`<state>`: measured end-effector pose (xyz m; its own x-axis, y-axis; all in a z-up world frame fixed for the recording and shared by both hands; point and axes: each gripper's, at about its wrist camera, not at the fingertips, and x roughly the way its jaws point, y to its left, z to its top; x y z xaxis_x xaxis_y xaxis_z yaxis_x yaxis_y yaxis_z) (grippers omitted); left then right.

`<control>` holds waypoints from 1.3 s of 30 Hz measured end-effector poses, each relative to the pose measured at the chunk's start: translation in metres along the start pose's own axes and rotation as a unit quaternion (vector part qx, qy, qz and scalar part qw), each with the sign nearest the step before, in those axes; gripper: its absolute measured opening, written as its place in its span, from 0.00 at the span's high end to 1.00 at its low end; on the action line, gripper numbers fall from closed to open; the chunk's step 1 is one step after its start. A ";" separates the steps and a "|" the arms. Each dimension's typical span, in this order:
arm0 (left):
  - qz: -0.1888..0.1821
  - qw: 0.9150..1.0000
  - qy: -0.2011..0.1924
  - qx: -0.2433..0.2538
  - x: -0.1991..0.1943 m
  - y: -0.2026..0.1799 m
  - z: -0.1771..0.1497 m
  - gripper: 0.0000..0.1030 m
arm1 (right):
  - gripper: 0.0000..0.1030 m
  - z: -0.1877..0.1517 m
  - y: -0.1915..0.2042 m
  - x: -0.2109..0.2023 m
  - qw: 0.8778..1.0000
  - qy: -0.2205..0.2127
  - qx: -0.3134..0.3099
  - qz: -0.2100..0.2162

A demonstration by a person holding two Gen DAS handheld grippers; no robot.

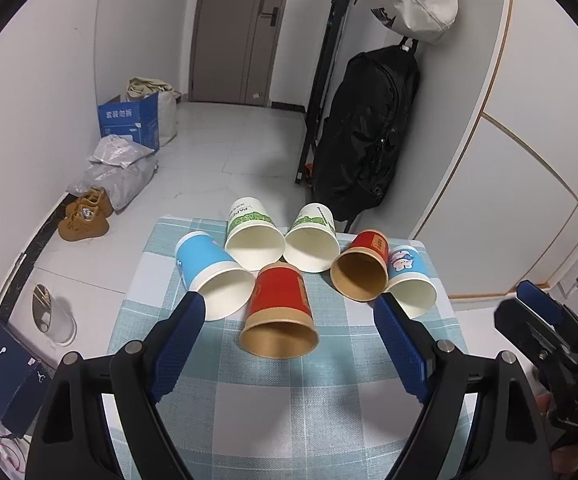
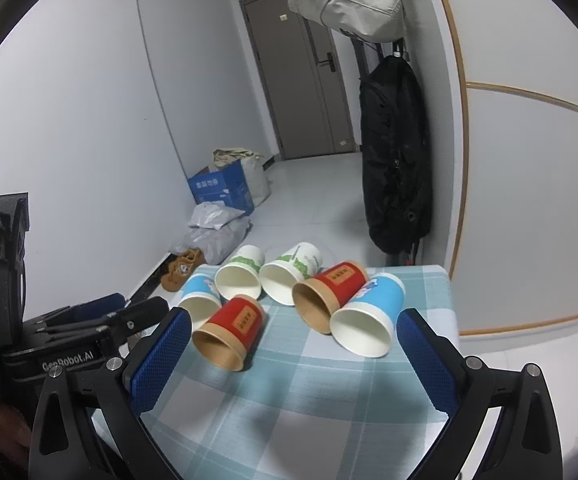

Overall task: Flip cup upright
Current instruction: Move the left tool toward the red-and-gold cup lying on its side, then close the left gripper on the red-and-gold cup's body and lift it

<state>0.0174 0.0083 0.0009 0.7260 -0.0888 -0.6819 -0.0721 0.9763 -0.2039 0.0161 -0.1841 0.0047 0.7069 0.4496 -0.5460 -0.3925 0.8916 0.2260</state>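
A: Both claws wide, holding nothing – left gripper (image 1: 289, 312), right gripper (image 2: 293, 334).
B: Cups?
A: Six on their sides; near red cup (image 1: 279, 316) lies closest, others crowd just behind it.
B: Risk?
A: Grabbing it could nudge neighbours, they'd roll off the checked cloth (image 1: 289, 420).

Saw six paper cups on their sides on the checked cloth (image 1: 289, 420). Left gripper (image 1: 289, 309) spread wide, framing the near red cup (image 1: 280, 312).

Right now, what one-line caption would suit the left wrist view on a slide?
Open left gripper faces six paper cups lying on their sides on a checked tablecloth, nearest a red cup.
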 end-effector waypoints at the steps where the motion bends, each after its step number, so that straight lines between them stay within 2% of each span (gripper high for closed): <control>1: -0.007 1.000 0.009 -0.001 0.004 0.001 0.004 0.19 | 0.00 0.000 -0.001 0.000 1.000 0.001 0.002 0.000; 4: -0.028 0.999 0.034 -0.002 0.023 0.002 0.015 0.19 | 0.00 0.002 -0.007 0.002 1.000 0.007 0.010 -0.001; 7: -0.046 0.995 0.087 -0.002 0.051 0.002 0.023 0.19 | 0.00 0.003 -0.013 0.004 1.000 0.008 0.017 -0.003; 10: -0.036 0.988 0.148 0.001 0.083 0.001 0.026 0.19 | 0.00 0.003 -0.019 0.008 1.000 0.017 0.025 -0.004; 13: -0.033 0.976 0.215 0.000 0.102 -0.002 0.026 0.19 | 0.00 0.005 -0.024 0.013 0.999 0.022 0.031 -0.006; 17: -0.002 0.965 0.260 0.016 0.117 -0.002 0.025 0.19 | 0.00 0.007 -0.030 0.017 0.999 0.029 0.041 -0.001; 20: 0.004 0.961 0.275 0.005 0.121 -0.001 0.023 0.20 | 0.00 0.009 -0.031 0.018 0.999 0.031 0.038 -0.002; 23: 0.002 0.958 0.286 0.002 0.125 -0.002 0.021 0.35 | 0.00 0.010 -0.032 0.019 0.999 0.035 0.041 0.001; 24: 0.005 0.956 0.292 0.004 0.126 -0.003 0.021 0.44 | 0.00 0.009 -0.033 0.019 0.998 0.037 0.043 0.002; 34: 0.010 0.952 0.307 0.003 0.127 -0.006 0.023 0.47 | 0.00 0.007 -0.037 0.013 0.998 0.036 0.055 0.002; 39: -0.001 0.956 0.294 -0.004 0.118 -0.009 0.027 0.47 | 0.00 0.006 -0.034 0.012 0.998 0.037 0.050 0.003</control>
<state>0.1220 -0.0059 -0.0586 0.2167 -0.1884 -0.9579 -0.0781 0.9747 -0.2094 0.0415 -0.2088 -0.0051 0.6578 0.4535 -0.6014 -0.3336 0.8913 0.3072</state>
